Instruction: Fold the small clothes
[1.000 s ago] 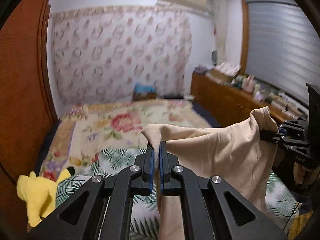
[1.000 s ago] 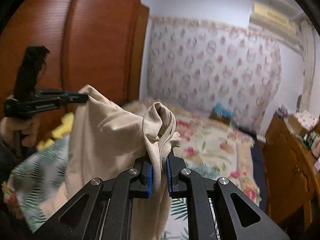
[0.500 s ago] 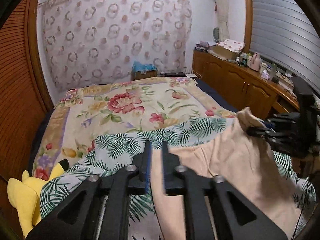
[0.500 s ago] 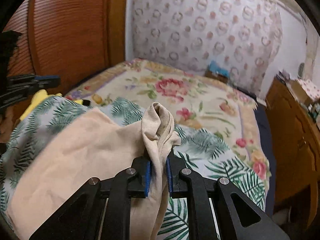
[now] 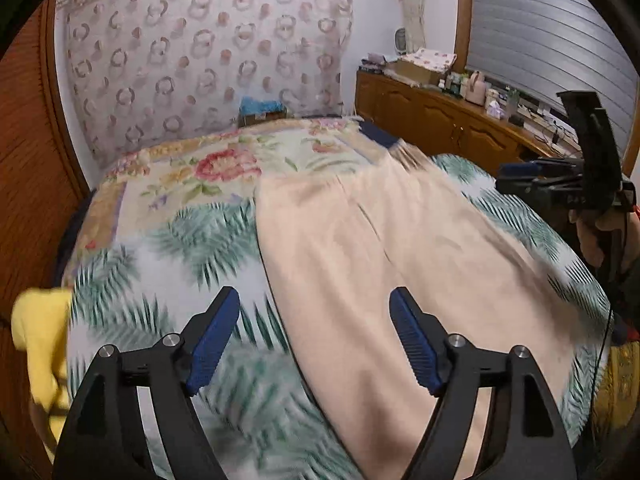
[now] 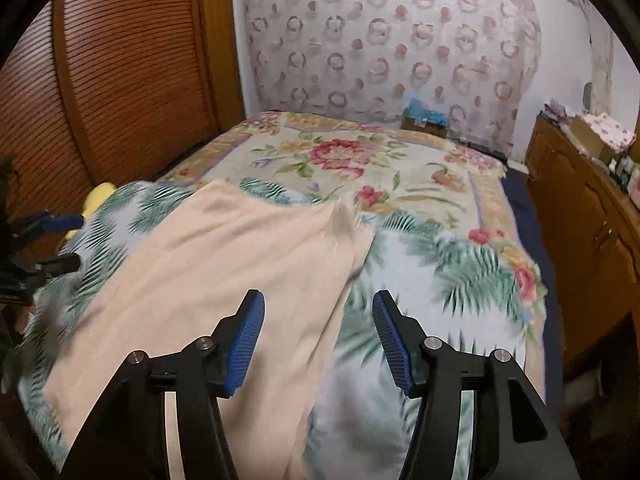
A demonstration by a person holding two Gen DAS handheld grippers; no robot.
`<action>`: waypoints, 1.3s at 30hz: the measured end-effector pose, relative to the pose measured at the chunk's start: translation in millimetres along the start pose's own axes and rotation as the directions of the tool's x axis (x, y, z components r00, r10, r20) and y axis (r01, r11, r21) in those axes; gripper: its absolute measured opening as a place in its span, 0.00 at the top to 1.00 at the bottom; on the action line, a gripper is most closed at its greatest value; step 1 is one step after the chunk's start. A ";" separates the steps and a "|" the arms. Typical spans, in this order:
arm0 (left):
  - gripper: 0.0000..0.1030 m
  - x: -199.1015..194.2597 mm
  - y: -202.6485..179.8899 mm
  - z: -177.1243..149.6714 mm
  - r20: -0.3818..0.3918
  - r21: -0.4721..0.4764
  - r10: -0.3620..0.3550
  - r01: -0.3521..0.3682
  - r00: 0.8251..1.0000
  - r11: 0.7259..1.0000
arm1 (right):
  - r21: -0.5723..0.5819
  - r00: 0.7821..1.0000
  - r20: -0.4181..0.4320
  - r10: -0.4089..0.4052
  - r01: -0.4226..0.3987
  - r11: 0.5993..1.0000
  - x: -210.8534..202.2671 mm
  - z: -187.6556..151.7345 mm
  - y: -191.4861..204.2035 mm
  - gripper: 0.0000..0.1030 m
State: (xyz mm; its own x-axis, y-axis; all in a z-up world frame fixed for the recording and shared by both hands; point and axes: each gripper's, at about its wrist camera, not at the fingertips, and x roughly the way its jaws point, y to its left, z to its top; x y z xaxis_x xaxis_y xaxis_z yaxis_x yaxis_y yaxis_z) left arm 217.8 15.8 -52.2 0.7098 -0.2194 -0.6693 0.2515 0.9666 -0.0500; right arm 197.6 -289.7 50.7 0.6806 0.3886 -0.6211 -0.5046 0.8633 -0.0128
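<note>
While both tongs open, beige garment (image 5: 384,264) flat on palm-print blanket (image 5: 168,248)

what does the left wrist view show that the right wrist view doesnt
Only the left wrist view: the grey window shutter, and the right hand-held gripper seen from the side with the hand holding it.

Only the right wrist view: the slatted wooden door, seen clearly.

Both: the beige garment spread flat on the palm-print cover, the yellow plush toy, the floral bedspread and the wooden cabinet. Each view's own jaws are opening, the pads gripping nothing.
</note>
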 end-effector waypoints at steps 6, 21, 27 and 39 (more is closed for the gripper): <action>0.24 -25.1 -20.0 -49.4 -0.037 -0.017 -0.025 0.024 0.999 1.000 | 0.011 1.000 -0.011 0.012 -0.012 1.000 -40.3 -44.6 9.8 0.43; 0.45 -56.6 -40.7 -120.4 -0.061 -0.120 -0.133 0.125 0.989 0.985 | 0.091 0.993 -0.106 0.054 -0.044 0.995 -41.7 -100.7 17.0 0.43; 0.61 -52.0 -42.5 -129.4 -0.083 -0.133 -0.150 0.138 0.985 0.981 | 0.080 0.993 -0.097 0.067 -0.059 0.995 -43.8 -104.3 23.5 0.43; 0.95 -59.6 -49.8 -119.1 -0.042 -0.121 -0.135 0.129 0.990 0.984 | 0.005 0.992 -0.099 0.083 -0.083 0.997 -43.3 -118.2 46.8 0.92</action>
State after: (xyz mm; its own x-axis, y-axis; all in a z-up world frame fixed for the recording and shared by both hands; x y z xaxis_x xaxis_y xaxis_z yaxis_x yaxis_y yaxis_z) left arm 84.6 -3.5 -98.2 0.6412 -0.3419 -0.6870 0.2594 0.9391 -0.2253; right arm 81.7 -304.2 -15.6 0.5805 0.4252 -0.6944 -0.5569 0.8295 0.0424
